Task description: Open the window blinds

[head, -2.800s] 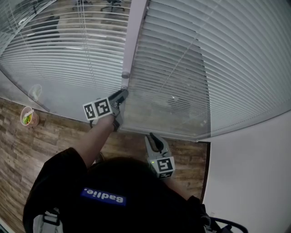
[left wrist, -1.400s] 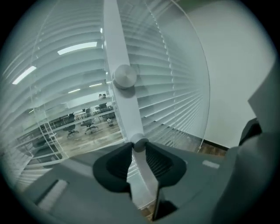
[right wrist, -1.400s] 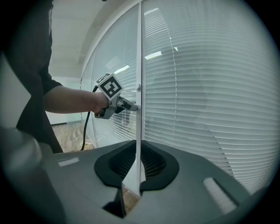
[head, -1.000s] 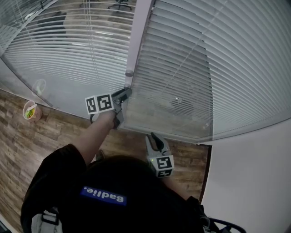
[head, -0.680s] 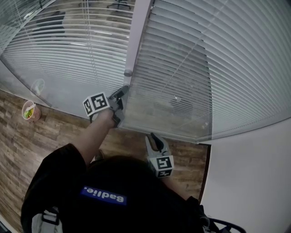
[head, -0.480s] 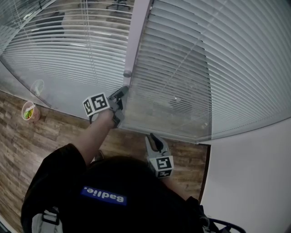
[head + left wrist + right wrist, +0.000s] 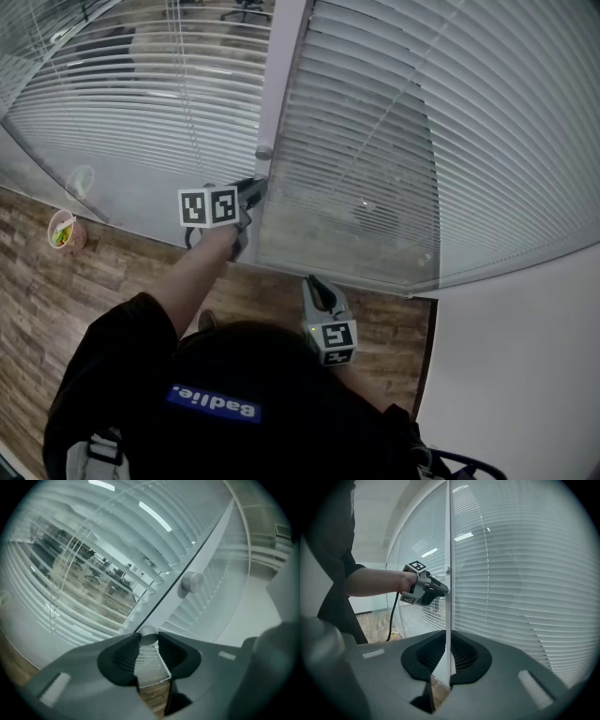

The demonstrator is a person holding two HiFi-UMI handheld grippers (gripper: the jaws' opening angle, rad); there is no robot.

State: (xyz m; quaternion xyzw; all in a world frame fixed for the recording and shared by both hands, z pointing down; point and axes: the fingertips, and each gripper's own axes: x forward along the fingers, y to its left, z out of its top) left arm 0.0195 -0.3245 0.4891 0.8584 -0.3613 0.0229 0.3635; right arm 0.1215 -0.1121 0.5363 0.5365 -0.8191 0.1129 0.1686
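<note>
Left tool [image 7: 253, 187], from the head view, reaches the white frame post [image 7: 278, 75] between two glazed panels, its marker cube [image 7: 208, 206] at nine o'clock of its tips. What it grips is hidden there by its own body. An upper knob [image 7: 263, 151] sits on the post at twelve o'clock of the tips. The left blinds [image 7: 131, 103] have slats tilted enough that an office shows through; the right blinds [image 7: 403, 141] look denser and greyer. The right tool [image 7: 315, 284] hangs low, at five o'clock of the left one. A small cup [image 7: 62, 231] stands on the wood floor [image 7: 56, 300] at the nine o'clock edge, its contents too small to tell. The person's black top [image 7: 206, 403] fills the bottom.

The left gripper view supplies what the head view lacks: the jaws are clamped on a small round lower knob [image 7: 149, 636], with the upper knob further along the post toward one o'clock. Furniture beyond the slats is blurred.

The right gripper view shows that tool's jaws drawn together to a sliver, holding nothing; the post merely lines up behind the gap. The left tool appears side-on at ten o'clock, a black cable [image 7: 390, 620] hanging from it, its lower end hard to make out.
</note>
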